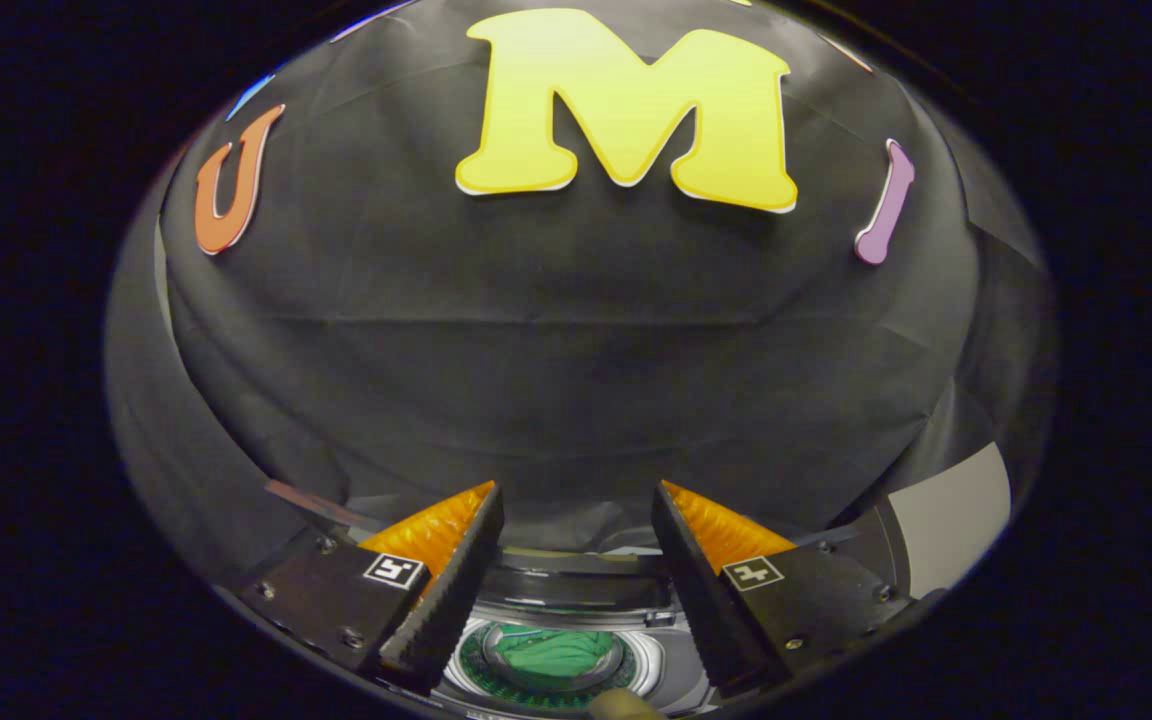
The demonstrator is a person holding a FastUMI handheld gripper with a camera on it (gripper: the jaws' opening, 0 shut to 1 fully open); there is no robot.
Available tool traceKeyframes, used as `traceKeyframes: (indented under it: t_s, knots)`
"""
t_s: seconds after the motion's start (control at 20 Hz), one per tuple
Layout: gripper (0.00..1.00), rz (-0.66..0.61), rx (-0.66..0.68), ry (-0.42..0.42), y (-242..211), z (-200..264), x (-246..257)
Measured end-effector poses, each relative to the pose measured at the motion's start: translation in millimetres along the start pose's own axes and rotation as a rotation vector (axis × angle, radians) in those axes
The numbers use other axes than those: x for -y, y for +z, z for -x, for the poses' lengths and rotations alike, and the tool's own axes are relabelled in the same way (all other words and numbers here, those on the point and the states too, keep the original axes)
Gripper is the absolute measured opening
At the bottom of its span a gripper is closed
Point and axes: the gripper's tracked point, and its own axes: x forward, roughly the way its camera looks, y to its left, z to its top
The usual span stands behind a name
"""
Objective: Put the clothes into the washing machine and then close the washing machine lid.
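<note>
So the hand-held gripper (pixel 576 510) was spread wide open with nothing between its fingers, pointed mostly at the black cloth wall (pixel 576 360) of the booth. Down low, between the two fingers and a bit beyond them, you could see the washing machine (pixel 671 655), a small light-coloured one seen from above. The green clothes (pixel 551 653) were already sitting inside the round drum, bunched up in a heap. The dark lid (pixel 576 585) looked like it was stood up at the back of the opening, just behind the drum, though it was hard to make out properly at that angle. Off past the right finger there was a pale grey panel (pixel 951 515) against the wall.
</note>
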Motion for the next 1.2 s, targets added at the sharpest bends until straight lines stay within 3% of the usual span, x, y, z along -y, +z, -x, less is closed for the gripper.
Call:
traceKeyframes:
  t_s: [0.3,1.2]
  knots:
    - [0.94,-0.086,-0.022,0.032,-3,-6,-5]
    - [0.94,-0.074,0.097,0.066,-43,48,-6]
